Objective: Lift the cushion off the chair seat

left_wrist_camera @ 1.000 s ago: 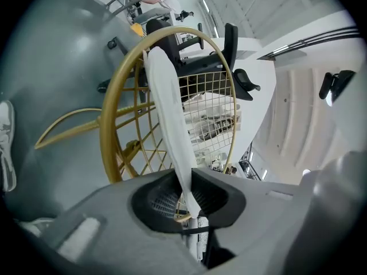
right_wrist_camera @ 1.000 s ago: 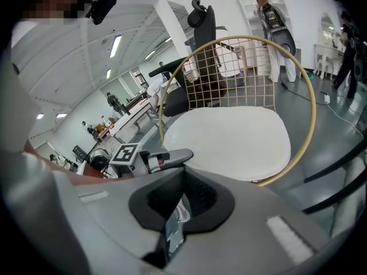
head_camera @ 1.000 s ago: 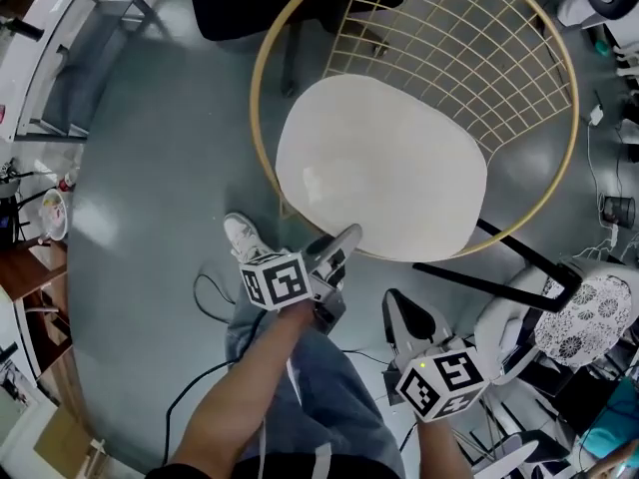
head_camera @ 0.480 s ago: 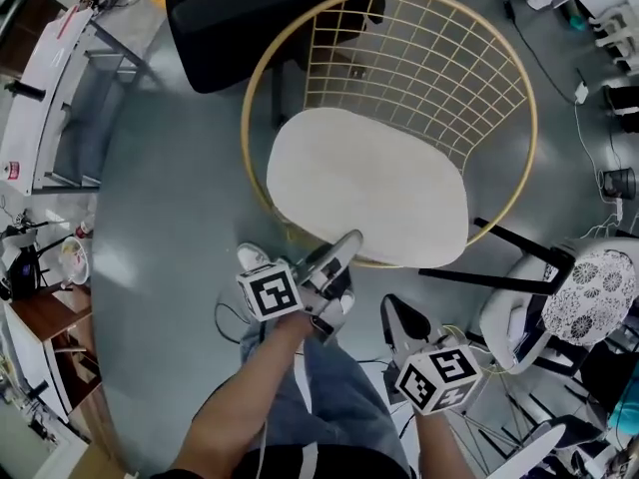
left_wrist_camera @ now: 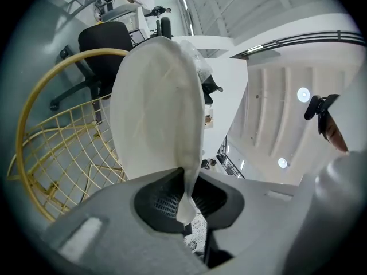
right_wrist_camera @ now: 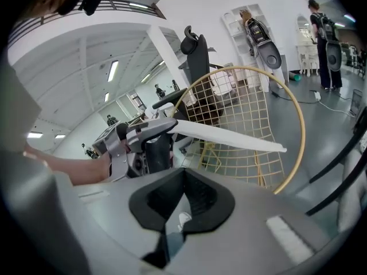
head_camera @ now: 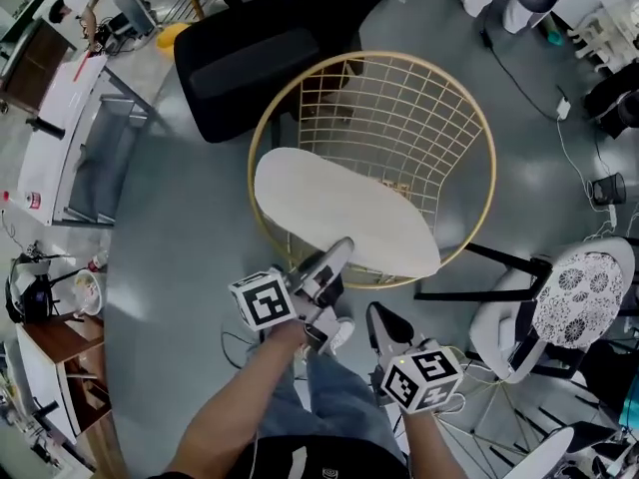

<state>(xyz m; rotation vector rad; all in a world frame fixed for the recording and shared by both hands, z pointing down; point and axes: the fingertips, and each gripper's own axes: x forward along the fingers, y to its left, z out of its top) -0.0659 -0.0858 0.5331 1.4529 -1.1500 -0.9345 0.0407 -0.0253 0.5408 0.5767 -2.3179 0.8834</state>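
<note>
White cushion (head_camera: 339, 216) juts from the left hand-held gripper (head_camera: 339, 250), its closing jaws pinching the edge.

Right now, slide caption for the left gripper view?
Left gripper, jaws closing on its edge, holds the white oval fabric cushion up beside the gold wire chair.

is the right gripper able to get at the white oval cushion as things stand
Probably yes: the right gripper hangs close to the white oval cushion, and its own view shows the edge ahead with nothing in front.
</note>
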